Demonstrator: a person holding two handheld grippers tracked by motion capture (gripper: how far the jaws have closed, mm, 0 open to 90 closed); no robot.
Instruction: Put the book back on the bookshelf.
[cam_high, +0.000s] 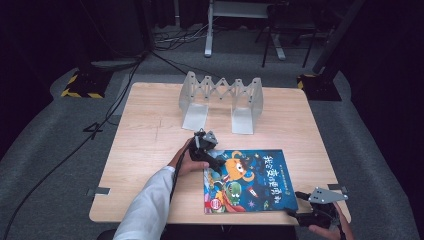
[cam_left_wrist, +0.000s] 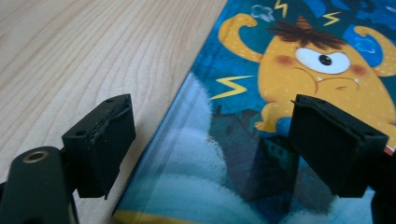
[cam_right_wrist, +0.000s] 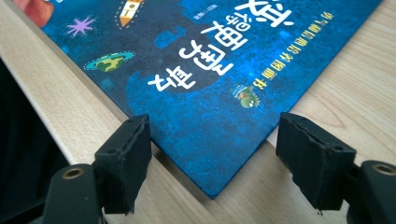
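Note:
A blue picture book (cam_high: 250, 182) with a yellow monster on its cover lies flat at the front of the wooden table (cam_high: 150, 145). My left gripper (cam_high: 215, 163) is at the book's far left corner, held by a hand in a white sleeve. In the left gripper view it (cam_left_wrist: 217, 140) stands open, its jaws astride the book's (cam_left_wrist: 303, 60) left edge, one over bare wood, one over the cover. My right gripper (cam_high: 296, 205) is at the book's near right corner. In the right gripper view it (cam_right_wrist: 219, 161) is open, with that corner of the book (cam_right_wrist: 210, 93) between the jaws, untouched.
A pale folding book rack (cam_high: 220, 97) stands at the back of the table. The book lies close to the table's front edge (cam_right_wrist: 60, 112). Cables (cam_high: 75, 145) run across the grey floor at the left.

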